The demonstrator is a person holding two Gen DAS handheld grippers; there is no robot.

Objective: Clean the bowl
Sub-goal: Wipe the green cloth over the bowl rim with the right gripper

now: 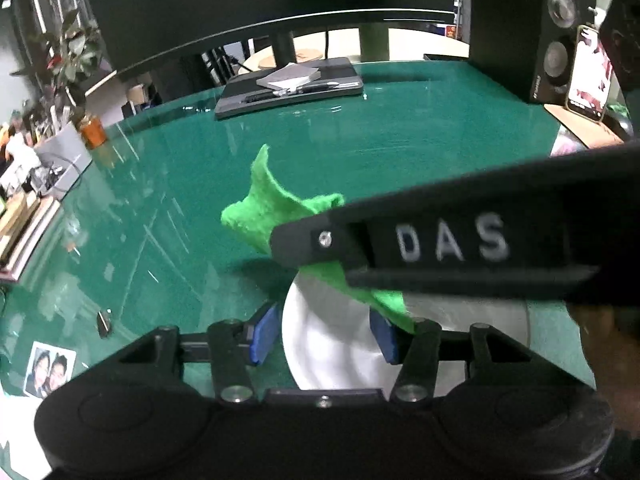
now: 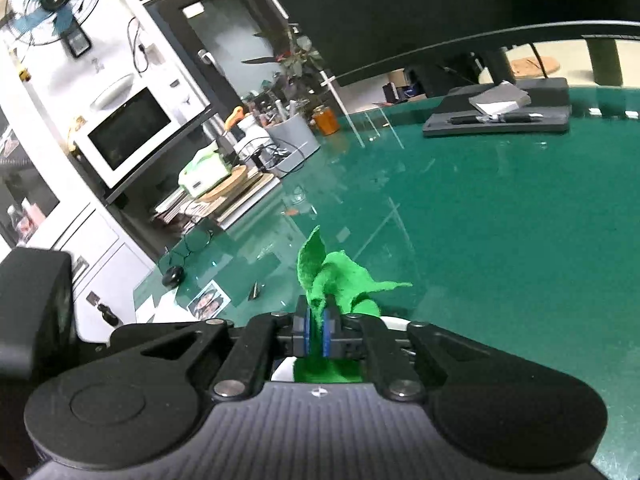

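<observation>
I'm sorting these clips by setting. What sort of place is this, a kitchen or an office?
Probably a lived-in home room, part desk and part kitchen. A monitor and speaker stand on the green glass-topped table, and beside it are a microwave and a wall fan.

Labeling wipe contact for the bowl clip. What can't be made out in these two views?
- White bowl, left wrist view: its near part is hidden by the left hand-held gripper body, its right part by the right hand-held gripper.
- Where the green cloth touches the bowl: covered in both views.
- Bowl in the right wrist view: only slivers show behind the right hand-held gripper; dirt cannot be judged.
- Photo under the glass: too small.
</observation>
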